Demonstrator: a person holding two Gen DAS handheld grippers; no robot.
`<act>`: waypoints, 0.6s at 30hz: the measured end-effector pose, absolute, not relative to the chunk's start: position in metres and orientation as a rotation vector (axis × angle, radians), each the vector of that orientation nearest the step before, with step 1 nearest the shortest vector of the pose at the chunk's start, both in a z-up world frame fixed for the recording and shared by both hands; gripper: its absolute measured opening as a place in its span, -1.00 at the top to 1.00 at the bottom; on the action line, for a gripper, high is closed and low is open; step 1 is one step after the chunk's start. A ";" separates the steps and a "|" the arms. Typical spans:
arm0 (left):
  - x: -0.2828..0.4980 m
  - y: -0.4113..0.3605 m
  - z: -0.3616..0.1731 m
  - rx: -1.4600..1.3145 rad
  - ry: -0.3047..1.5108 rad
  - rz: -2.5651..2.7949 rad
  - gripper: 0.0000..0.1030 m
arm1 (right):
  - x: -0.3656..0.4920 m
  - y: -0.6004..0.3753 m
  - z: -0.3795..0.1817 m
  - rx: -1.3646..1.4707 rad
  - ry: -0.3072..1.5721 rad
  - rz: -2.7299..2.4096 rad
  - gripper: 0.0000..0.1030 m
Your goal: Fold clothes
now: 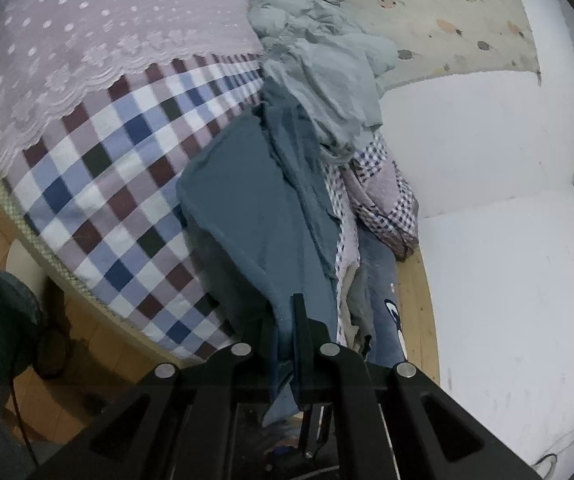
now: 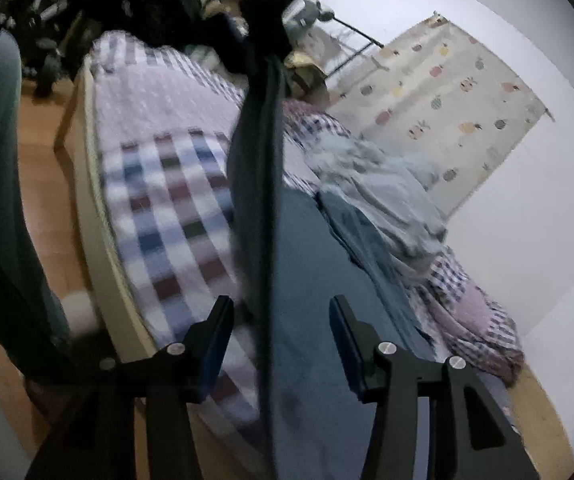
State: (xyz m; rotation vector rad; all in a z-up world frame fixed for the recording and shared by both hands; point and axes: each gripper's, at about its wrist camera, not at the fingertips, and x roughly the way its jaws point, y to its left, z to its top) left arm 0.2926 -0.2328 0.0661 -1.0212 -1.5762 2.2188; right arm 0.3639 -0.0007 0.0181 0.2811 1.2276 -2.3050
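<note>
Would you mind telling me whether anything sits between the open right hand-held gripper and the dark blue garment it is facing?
Nothing visible does. The right hand-held gripper is open with the dark blue garment hanging straight ahead between its fingers, held up by the left hand-held gripper.

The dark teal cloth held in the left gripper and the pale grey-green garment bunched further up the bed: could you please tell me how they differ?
The dark teal cloth is deep blue-green; the pale grey-green garment is much lighter. The teal cloth is pinched in the shut left gripper and drawn out long; the pale garment lies crumpled and untouched. The open right gripper holds neither. Both rest on the checked bedspread.
</note>
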 end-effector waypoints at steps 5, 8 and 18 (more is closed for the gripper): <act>0.287 -0.228 0.081 -1.020 -1.517 2.222 0.93 | 0.343 0.032 0.014 0.353 1.311 -2.365 -0.03; 0.285 -0.223 0.094 -1.009 -1.452 2.241 0.94 | 0.332 0.054 0.007 0.417 1.360 -2.375 -0.03; 0.283 -0.213 0.119 -0.998 -1.380 2.229 0.94 | 0.316 0.122 -0.011 0.593 1.488 -2.427 -0.04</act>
